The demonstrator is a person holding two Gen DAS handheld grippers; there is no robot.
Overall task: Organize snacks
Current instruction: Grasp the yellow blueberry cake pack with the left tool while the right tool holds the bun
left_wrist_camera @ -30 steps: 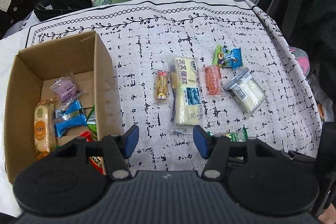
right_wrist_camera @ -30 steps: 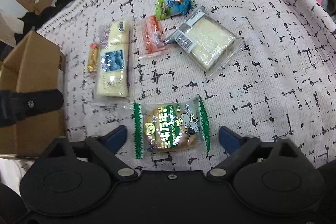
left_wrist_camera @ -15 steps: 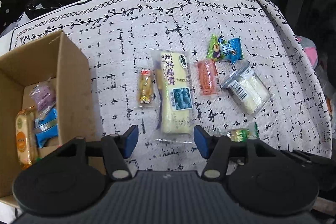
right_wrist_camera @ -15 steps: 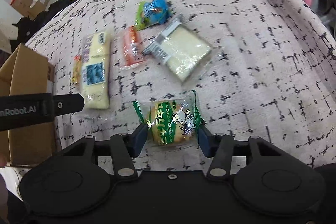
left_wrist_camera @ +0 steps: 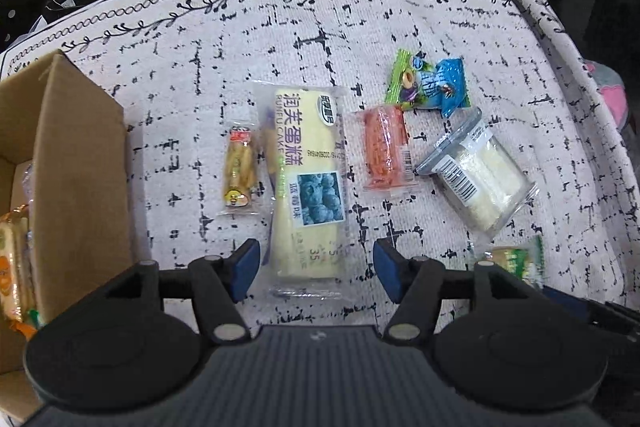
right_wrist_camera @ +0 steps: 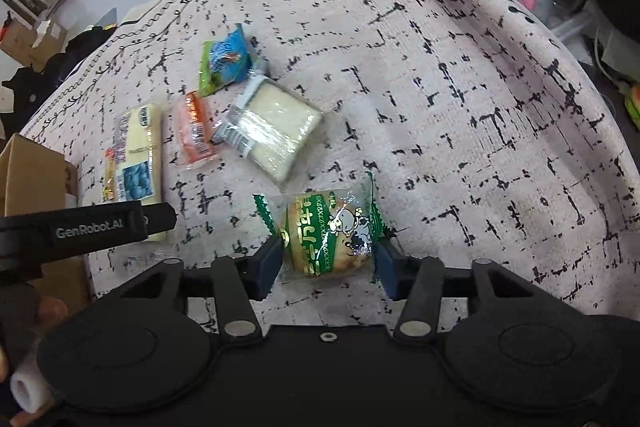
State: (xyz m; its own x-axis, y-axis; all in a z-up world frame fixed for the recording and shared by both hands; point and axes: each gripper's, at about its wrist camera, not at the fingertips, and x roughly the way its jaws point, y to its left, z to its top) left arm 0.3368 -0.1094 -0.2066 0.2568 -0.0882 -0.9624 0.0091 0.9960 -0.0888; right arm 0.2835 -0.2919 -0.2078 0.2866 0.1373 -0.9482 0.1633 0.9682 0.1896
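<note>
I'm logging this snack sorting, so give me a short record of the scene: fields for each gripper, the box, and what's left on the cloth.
left gripper: open, around the near end of the long yellow cake pack
right gripper: shut on green-wrapped bun
cardboard box: left of cloth, holds some snacks
also on cloth: small yellow snack, orange pack, blue-green packet, clear-wrapped sandwich

Each gripper has a black body with two round black discs at 4 and 8 o'clock, joined by angular black linkage arms with silver pivot screws. The left gripper (left_wrist_camera: 316,265) has a ribbed dark-grey centre panel and blue finger pads (left_wrist_camera: 245,267). The right gripper (right_wrist_camera: 330,263) has a smooth black centre with one small screw. White "GenRobot.AI" lettering marks the left gripper's side.
</note>
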